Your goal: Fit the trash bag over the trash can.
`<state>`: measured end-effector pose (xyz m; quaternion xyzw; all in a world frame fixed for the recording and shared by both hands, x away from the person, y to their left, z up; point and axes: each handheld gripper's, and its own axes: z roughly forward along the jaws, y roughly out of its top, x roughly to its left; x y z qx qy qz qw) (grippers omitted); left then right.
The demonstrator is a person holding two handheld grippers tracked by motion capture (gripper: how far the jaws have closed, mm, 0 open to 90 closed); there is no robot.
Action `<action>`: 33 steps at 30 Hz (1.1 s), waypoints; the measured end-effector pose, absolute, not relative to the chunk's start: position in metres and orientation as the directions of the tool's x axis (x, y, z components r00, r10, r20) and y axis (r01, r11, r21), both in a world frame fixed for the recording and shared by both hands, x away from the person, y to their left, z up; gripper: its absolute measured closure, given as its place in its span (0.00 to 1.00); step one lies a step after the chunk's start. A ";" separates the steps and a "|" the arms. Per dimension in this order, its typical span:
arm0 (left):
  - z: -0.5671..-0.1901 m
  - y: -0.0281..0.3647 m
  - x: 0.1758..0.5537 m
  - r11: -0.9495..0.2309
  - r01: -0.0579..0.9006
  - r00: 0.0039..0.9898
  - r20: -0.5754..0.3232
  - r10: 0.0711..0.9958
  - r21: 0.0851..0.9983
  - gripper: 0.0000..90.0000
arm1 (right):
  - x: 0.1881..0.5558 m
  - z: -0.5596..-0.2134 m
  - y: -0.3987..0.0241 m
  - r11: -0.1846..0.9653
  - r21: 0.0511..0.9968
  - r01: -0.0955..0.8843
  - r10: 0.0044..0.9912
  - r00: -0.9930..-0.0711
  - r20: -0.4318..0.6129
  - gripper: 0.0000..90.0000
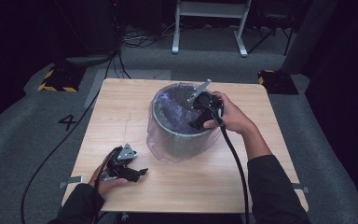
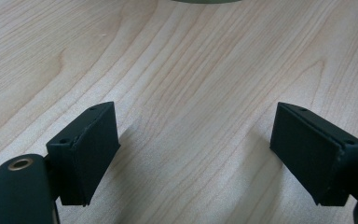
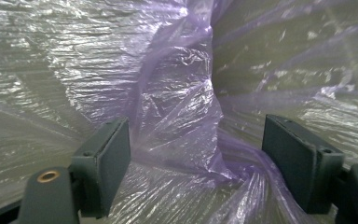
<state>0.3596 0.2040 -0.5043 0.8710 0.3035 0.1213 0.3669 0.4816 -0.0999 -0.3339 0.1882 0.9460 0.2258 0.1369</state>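
A grey round bin [image 1: 182, 140] stands in the middle of the wooden table [image 1: 121, 107], lined with a thin purple plastic bag [image 1: 168, 107] whose edge drapes over the rim and down the outside. My right gripper [image 1: 195, 122] dips into the bin from its right rim. In the right gripper view its jaws [image 3: 196, 135] stand open, with a twisted fold of the bag [image 3: 182, 93] rising between them, and neither pad presses on it. My left gripper [image 1: 140, 172] rests near the table's front left, open over bare wood [image 2: 196, 121].
The bin's base [image 2: 205, 1] just shows at the top of the left gripper view. On the floor beyond the table are a yellow-and-black striped block [image 1: 58, 79], a second one [image 1: 275, 79], white frame legs [image 1: 209, 28] and cables [image 1: 140, 39].
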 end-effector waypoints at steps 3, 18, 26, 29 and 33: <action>-0.504 0.204 0.360 -0.547 0.440 0.786 -0.011 0.618 0.713 0.16 | 0.483 -0.334 -0.098 0.840 0.456 0.295 0.413 -0.892 -0.185 0.28; -0.504 0.204 0.360 -0.548 0.439 0.787 -0.010 0.617 0.712 0.16 | 0.480 -0.333 -0.096 0.831 0.475 0.290 0.419 -0.887 -0.193 0.27; -0.504 0.204 0.360 -0.547 0.439 0.786 -0.011 0.618 0.712 0.16 | 0.478 -0.333 -0.095 0.831 0.479 0.282 0.404 -0.899 -0.171 0.32; -0.504 0.204 0.360 -0.548 0.440 0.787 -0.011 0.617 0.712 0.16 | 0.480 -0.334 -0.095 0.830 0.474 0.294 0.404 -0.902 -0.150 0.33; -0.504 0.204 0.360 -0.547 0.439 0.787 -0.011 0.617 0.712 0.16 | 0.479 -0.334 -0.094 0.847 0.451 0.281 0.382 -0.912 -0.148 0.33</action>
